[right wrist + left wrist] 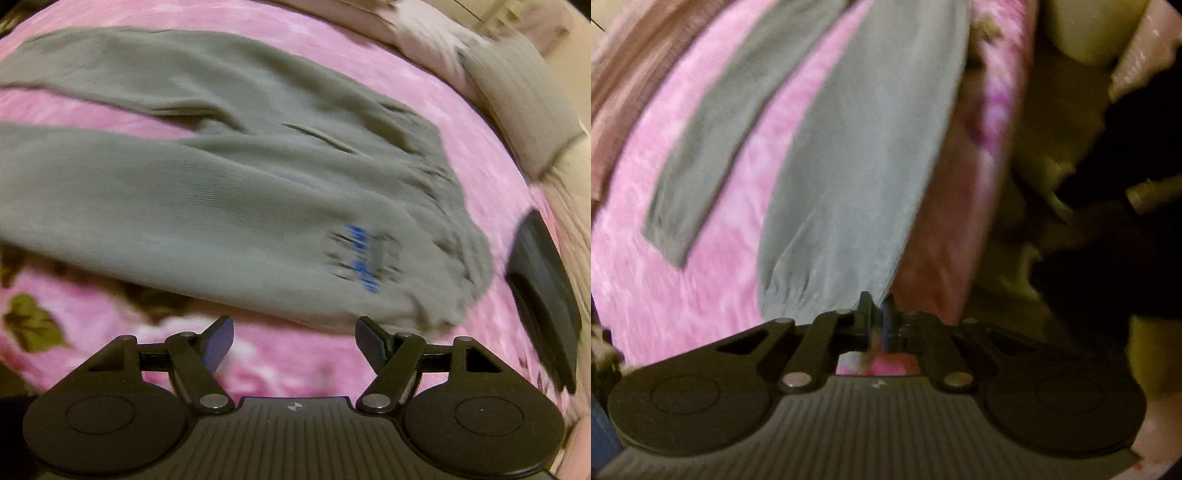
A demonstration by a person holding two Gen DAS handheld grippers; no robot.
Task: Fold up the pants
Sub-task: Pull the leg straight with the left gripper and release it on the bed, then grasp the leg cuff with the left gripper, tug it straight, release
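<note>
The grey pants (pixel 229 184) lie spread flat on a pink blanket (pixel 480 147) that covers a bed, with both legs stretched out and a strip of pink showing between them.

In the left wrist view the left gripper (pixel 877 314) has its fingers pressed together, and the gathered cuff (pixel 798 295) of the nearer leg sits right at their tips. The fabric seems to be pinched there, though blur makes the contact hard to confirm. That leg runs away from the fingers up the picture, and the other leg (pixel 713 158) lies to its left, apart from it.

In the right wrist view the right gripper (pixel 294 341) is spread wide with nothing between its blue-padded fingers (pixel 221 343). The waistband end of the pants, bearing a blurred blue and black print (pixel 360 258), lies just ahead of the tips, not touching them. A dark flat object (pixel 543 295) rests on the blanket to the right of the waistband.
</note>
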